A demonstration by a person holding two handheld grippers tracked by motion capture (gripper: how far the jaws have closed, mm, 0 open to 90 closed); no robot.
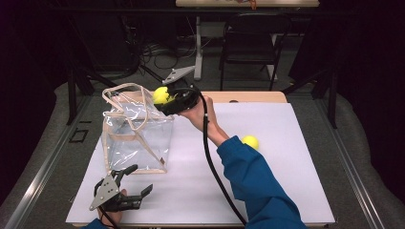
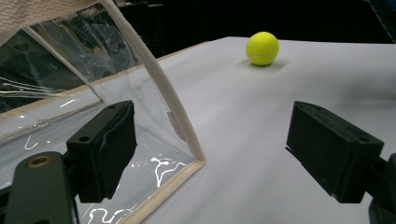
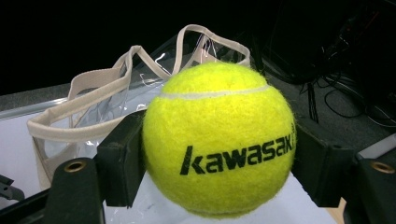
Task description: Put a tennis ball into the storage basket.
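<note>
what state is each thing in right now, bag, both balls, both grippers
clear bag: upright on the table, top open, handles up
held tennis ball: clamped between the right gripper's fingers, raised beside the bag's top
second tennis ball: loose on the table, untouched
right gripper: shut on the held tennis ball
left gripper: open, holding nothing, near the bag's lower corner

1. Two tennis balls: one (image 1: 160,95) up by the bag's top, one (image 1: 250,141) sitting on the table.
2. One clear bag (image 1: 136,136).
3. Two grippers: left (image 1: 135,180), right (image 1: 165,98).
</note>
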